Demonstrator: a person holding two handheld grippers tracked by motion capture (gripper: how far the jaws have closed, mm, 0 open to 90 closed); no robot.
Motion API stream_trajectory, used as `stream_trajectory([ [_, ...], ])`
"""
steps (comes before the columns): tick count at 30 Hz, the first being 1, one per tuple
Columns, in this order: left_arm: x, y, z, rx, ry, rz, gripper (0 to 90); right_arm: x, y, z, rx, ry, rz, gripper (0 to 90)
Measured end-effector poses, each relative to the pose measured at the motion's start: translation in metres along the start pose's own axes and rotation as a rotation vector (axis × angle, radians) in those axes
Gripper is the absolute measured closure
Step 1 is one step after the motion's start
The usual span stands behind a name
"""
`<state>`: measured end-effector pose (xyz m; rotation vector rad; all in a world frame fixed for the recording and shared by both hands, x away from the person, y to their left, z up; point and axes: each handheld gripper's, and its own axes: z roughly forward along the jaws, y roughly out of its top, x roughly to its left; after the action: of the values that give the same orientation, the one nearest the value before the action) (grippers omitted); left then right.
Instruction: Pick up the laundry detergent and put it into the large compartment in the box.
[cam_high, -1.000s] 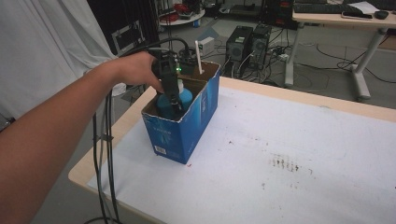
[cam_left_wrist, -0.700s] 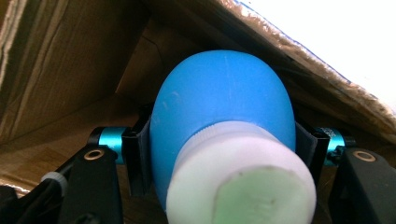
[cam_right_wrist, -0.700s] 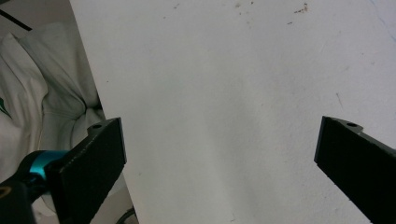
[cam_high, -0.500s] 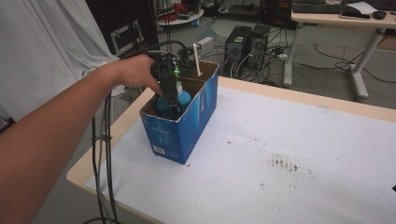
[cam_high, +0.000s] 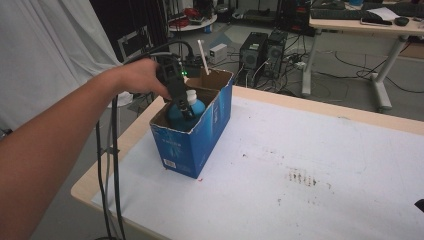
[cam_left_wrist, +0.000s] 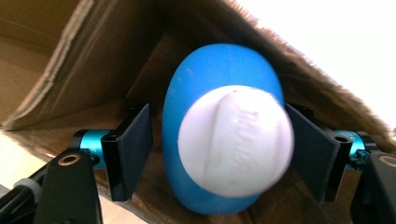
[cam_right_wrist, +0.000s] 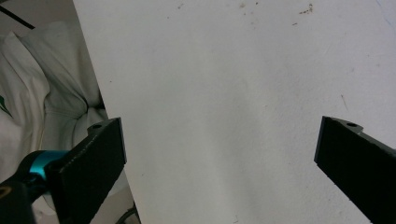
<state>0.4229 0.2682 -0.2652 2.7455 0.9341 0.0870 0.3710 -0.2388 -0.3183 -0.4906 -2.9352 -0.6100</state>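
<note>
A blue bottle (cam_left_wrist: 219, 70) with a white cap (cam_left_wrist: 236, 140) stands inside a blue cardboard box (cam_high: 192, 140) at the table's left edge. My left gripper (cam_left_wrist: 219, 140) reaches down into the box and straddles the bottle. Its jaws have just been opening, and a gap shows between the left pad (cam_left_wrist: 135, 149) and the bottle's side. In the high view the left gripper (cam_high: 184, 107) sits in front of the bottle (cam_high: 199, 107). My right gripper (cam_right_wrist: 223, 135) hangs wide open over the bare white table top, with nothing between its fingers.
A white stick (cam_high: 202, 56) pokes up from the box's far end. The white table cover (cam_high: 310, 160) is stained in spots, and its wooden edge (cam_high: 100, 170) lies close to the box. Desks, computers and cables stand on the floor behind.
The left hand has shifted slightly over the box's near end. The box and the bottle stay where they were.
</note>
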Motion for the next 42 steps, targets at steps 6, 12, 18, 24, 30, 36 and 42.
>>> stream_trajectory([
  [6,-0.002,0.000,-0.020,-0.037,0.015,-0.011,23.7,0.001,-0.001,-0.002,-0.005,-0.001,0.001,1.2],
  [12,-0.012,0.010,-0.045,-0.055,0.037,0.018,23.7,0.002,-0.003,-0.004,-0.012,-0.006,0.001,1.2],
  [18,-0.028,0.026,-0.070,-0.047,0.065,0.054,23.7,0.004,-0.003,-0.008,-0.021,-0.012,0.001,1.2],
  [24,-0.043,0.046,-0.089,-0.066,0.081,0.082,23.7,0.005,-0.005,-0.010,-0.025,-0.018,0.003,1.2],
  [30,-0.057,0.067,-0.101,-0.082,0.080,0.137,23.7,0.006,-0.006,-0.012,-0.033,-0.022,0.003,1.2],
  [36,-0.070,0.089,-0.106,-0.125,0.058,0.179,23.7,0.006,-0.006,-0.015,-0.041,-0.027,0.006,1.2],
  [42,-0.080,0.114,-0.108,-0.203,0.040,0.207,23.7,0.007,-0.008,-0.017,-0.049,-0.030,0.011,1.2],
])
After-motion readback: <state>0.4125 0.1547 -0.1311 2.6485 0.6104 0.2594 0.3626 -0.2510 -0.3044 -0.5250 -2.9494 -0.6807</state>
